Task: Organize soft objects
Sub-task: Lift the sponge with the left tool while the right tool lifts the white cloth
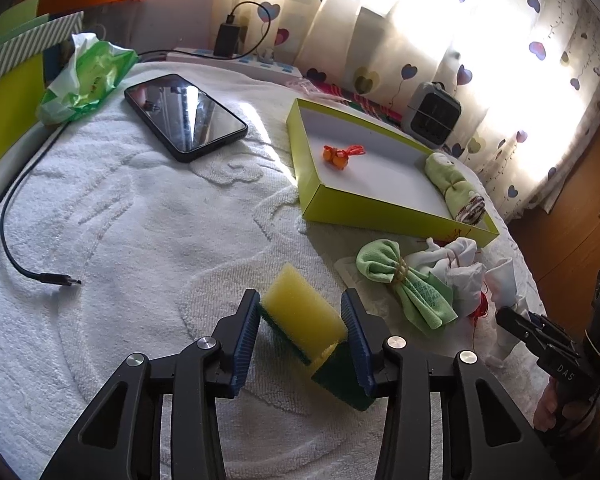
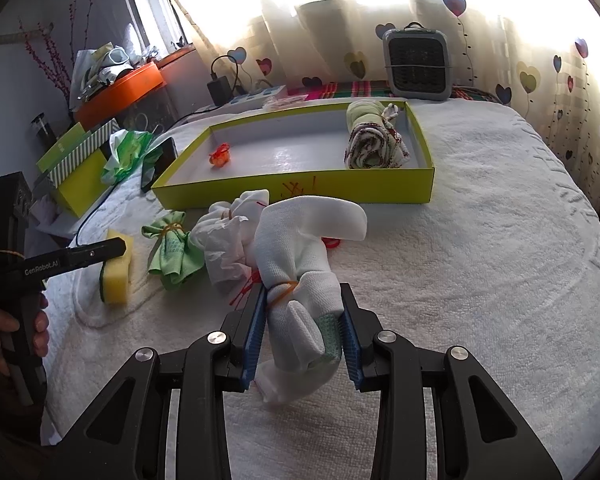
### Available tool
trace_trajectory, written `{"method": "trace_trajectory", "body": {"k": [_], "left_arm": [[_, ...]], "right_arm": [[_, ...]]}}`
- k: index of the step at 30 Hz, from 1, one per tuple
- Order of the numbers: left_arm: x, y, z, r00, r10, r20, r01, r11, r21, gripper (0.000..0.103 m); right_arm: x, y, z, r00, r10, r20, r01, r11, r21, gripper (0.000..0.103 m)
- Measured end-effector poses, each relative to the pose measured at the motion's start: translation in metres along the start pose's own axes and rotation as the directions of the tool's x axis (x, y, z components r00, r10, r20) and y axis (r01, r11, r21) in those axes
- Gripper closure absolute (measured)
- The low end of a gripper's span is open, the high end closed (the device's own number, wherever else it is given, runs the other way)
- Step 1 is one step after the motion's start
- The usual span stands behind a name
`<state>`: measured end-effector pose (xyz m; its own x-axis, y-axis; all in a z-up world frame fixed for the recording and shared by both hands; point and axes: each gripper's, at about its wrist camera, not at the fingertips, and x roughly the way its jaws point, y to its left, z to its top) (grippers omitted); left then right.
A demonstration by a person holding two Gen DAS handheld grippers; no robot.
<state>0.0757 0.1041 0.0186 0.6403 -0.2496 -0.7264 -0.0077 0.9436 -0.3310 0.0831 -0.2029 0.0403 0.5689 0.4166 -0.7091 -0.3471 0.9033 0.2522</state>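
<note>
Left hand-held gripper (image 1: pixel 304 344) clenched on yellow sponge (image 1: pixel 302 312), tilted, just above the white towel (image 1: pixel 140 220). Right hand-held gripper (image 2: pixel 304 344) grasping white sock bundle (image 2: pixel 300 256), tied with a rubber band. Green cloth bundle (image 2: pixel 174 244) lies between them, near the yellow-green tray (image 2: pixel 300 194).

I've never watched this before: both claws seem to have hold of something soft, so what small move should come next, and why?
Probably lift both and carry them toward the yellow-green tray. The left gripper pinches the yellow sponge, the right gripper clamps the white cloth bundle; both still sit low over the towel. The tray already holds a rolled cloth, with bare floor left.
</note>
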Motion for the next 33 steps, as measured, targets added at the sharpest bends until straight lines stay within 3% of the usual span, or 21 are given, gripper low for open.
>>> {"method": "trace_trajectory", "body": {"k": [8,16,20,23,25,26,30,33], "left_arm": [[-0.008,0.002,0.001,0.999,-0.031,0.028,0.032,0.999,-0.011,0.063],[-0.01,0.007,0.007,0.992,-0.118,0.05,0.121,0.991,-0.064,0.063],[-0.013,0.005,0.012,0.995,0.045,0.089,-0.044,0.999,-0.01,0.063],[-0.019,-0.006,0.015,0.97,0.179,0.166,-0.194,0.978,0.078,0.063],[-0.023,-0.009,0.016,0.953,0.214,0.215,-0.242,0.963,0.115,0.063],[-0.023,-0.009,0.017,0.953,0.214,0.213,-0.243,0.963,0.118,0.063],[-0.016,-0.006,0.016,0.983,0.109,0.15,-0.123,0.989,0.084,0.063],[-0.016,-0.012,0.015,0.985,0.086,0.15,-0.1,0.991,0.089,0.063]], "right_arm": [[0.0,0.0,0.0,1.0,-0.001,0.0,0.001,1.0,0.002,0.067],[0.001,0.0,0.0,1.0,-0.003,0.0,0.003,1.0,0.005,0.067],[0.0,0.0,-0.002,1.0,-0.004,0.003,0.004,1.0,0.008,0.067],[0.001,0.0,-0.001,1.0,-0.004,0.001,0.004,1.0,0.008,0.067],[0.001,0.0,-0.002,1.0,-0.004,0.0,0.004,1.0,0.006,0.067],[0.0,0.001,-0.002,1.0,-0.004,0.0,0.004,1.0,0.006,0.067],[0.0,0.0,-0.002,1.0,-0.002,0.003,0.002,1.0,0.007,0.067],[0.0,0.0,-0.002,1.0,-0.002,0.005,0.002,1.0,0.009,0.067]]}}
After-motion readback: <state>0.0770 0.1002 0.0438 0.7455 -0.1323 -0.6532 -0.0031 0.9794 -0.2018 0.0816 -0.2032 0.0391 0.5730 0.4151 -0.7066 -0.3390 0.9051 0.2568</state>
